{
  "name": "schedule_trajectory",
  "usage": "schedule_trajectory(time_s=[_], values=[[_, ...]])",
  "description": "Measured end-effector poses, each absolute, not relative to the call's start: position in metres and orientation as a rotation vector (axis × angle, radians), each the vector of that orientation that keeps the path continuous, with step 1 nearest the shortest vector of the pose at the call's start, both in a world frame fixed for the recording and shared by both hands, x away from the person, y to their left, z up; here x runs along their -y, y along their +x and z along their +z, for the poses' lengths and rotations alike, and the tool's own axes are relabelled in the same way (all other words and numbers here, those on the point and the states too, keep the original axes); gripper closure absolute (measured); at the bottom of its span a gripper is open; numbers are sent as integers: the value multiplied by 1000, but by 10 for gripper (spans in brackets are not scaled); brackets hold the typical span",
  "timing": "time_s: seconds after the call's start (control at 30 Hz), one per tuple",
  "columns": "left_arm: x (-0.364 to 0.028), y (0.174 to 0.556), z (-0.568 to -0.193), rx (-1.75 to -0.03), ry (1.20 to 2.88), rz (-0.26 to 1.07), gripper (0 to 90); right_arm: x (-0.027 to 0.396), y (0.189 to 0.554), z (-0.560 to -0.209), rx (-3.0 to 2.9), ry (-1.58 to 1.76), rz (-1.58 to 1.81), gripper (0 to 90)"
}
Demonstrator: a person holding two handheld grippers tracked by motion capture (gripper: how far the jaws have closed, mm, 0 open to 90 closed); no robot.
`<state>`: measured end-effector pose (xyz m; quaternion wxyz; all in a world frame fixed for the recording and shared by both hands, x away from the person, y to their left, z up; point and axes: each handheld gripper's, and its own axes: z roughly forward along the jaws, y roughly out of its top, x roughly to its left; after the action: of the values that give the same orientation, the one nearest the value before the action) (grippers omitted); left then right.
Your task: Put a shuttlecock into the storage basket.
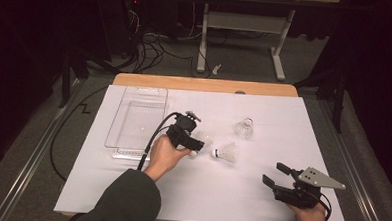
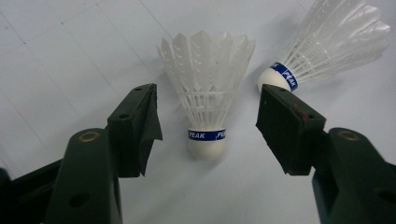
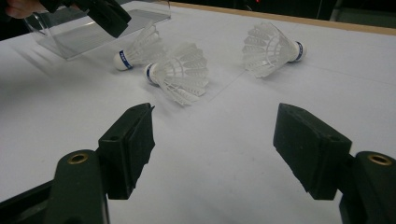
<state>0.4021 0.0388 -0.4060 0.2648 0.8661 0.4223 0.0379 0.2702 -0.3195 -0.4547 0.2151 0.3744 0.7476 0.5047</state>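
Right now your left gripper [image 2: 208, 116] hovers with its jaws spread wide on either side of the nearest shuttlecock [image 2: 205, 98], pads not touching it; that shuttlecock lies on the white table cover [image 1: 260, 193] with its cork toward the camera and its feathers pointing away; in the high view it lies at the gripper's tip, partly covered by the gripper body, so only its pale edge [image 1: 200, 143] can be made out. Just beside it lies a second shuttlecock [image 2: 327, 42], its cork close behind the right-hand pad in the left gripper view and its skirt cut off by the frame's top right corner; it sits near enough to crowd that jaw. A third shuttlecock [image 1: 244, 127] lies well apart, farther back on the cover. To the left of your left hand [image 1: 163, 156] sits a clear plastic tray [image 1: 134, 100]; its walls are hard to trace against the white cover, and the gripper's cable [image 1: 152, 138] runs across its near corner. Your right gripper [image 1: 276, 175] rests near the table's front right corner, jaws standing open with nothing between them; from its own view all three shuttlecocks lie ahead of it, and the tray's far end is cut off at the frame's upper left, behind the dark tip of the other gripper.
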Motion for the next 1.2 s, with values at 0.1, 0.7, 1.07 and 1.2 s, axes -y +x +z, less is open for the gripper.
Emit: schedule_trajectory(time_s=[0.1,0.7,1.07,1.2], values=[[-38,403,-408,-1146,2348,94,390,320,270,-455,-2074,1037,1399,293],[-31,406,-416,-1163,2412,58,388,319,270,-455,-2077,1042,1397,293],[-28,410,-424,-1180,2430,44,395,319,270,-455,-2076,1038,1399,293],[-27,411,-426,-1181,2435,42,415,319,270,-455,-2077,1039,1398,293]])
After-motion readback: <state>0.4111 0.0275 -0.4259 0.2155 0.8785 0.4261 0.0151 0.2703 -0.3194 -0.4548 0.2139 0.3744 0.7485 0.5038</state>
